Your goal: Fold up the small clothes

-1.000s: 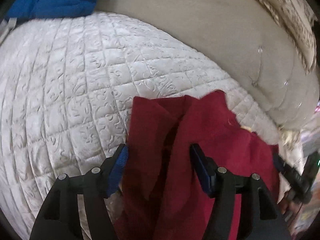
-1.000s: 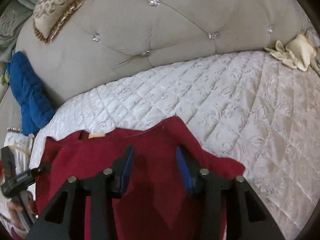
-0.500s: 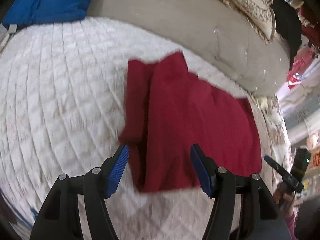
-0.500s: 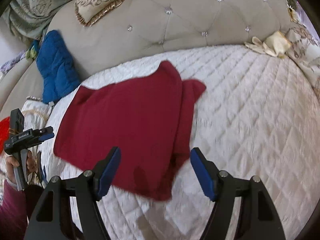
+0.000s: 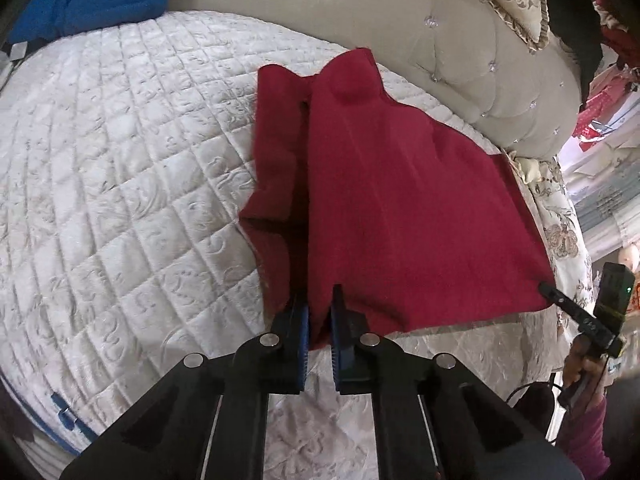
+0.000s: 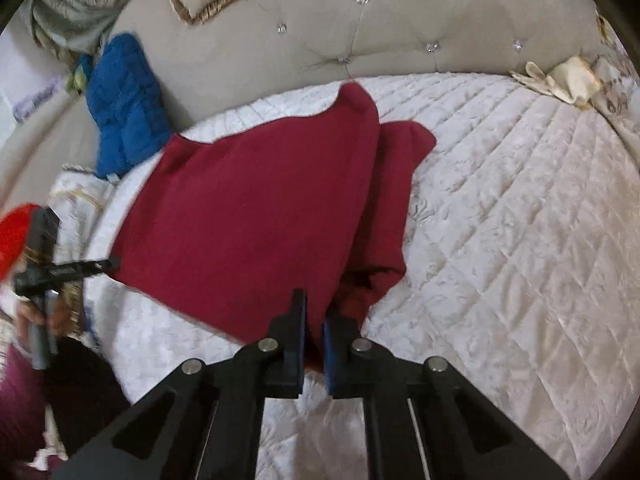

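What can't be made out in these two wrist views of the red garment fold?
- Garment type: the red garment lies folded over itself, its front hidden in both views.
- Near hem: the left gripper and right gripper cover the pinched corners.
- Left edge of the right wrist view: motion blur smears the red object.
- Quilted bed: cut off by the fisheye rim.

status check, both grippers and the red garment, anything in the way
Left hand-held gripper shut on red garment near corner. Right hand-held gripper shut on the other near corner. Garment flat on white quilt, nothing in the way.
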The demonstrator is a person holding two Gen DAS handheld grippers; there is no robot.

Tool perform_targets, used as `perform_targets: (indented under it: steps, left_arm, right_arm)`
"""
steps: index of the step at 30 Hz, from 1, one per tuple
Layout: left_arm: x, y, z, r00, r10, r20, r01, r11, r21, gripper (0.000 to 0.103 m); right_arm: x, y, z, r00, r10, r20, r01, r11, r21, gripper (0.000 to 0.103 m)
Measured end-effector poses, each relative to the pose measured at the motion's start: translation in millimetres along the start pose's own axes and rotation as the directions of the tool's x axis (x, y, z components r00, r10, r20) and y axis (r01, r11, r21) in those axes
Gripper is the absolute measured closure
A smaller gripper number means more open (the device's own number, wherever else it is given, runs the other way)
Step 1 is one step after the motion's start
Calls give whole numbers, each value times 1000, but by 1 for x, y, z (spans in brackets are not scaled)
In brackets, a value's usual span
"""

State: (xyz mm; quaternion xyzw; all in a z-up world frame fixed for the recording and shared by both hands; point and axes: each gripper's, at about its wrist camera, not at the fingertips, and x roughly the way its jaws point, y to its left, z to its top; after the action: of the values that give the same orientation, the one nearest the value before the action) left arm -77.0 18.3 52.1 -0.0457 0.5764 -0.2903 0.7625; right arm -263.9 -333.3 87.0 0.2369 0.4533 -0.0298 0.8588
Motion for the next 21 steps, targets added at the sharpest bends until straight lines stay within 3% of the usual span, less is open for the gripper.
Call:
perform_targets:
  steps: [4, 7, 10, 12, 15, 21]
  left_arm:
    - [10, 9, -5, 999, 3, -34, -4, 999, -36, 103]
    - [-4, -3, -4, 1000, 26, -3, -26, 1000, 8, 103]
    - [-19, -12, -1, 996, 79, 49, -80, 997, 20, 103]
    - [-27, -17, 6, 994, 80, 80, -81, 997, 8, 101]
    - [-29, -24, 22, 990, 78, 119, -75, 997, -22, 94]
    - [-5, -37, 39, 963, 218, 156, -212, 976, -51, 94]
  right_arm:
    - [17, -15, -12, 998, -33, -56, 35, 998, 45, 97]
    - [13, -13, -16, 999, -11, -45, 13, 999, 44, 94]
    - [-11, 3, -3, 996, -90, 19, 90, 996, -20, 75]
    - [-24, 21, 9, 993, -96, 71, 101, 993, -65, 54]
    - [-20, 51, 29, 994, -55, 90, 66, 990, -124, 54]
    - [53, 122, 74, 998, 3, 66, 13, 972, -233, 54]
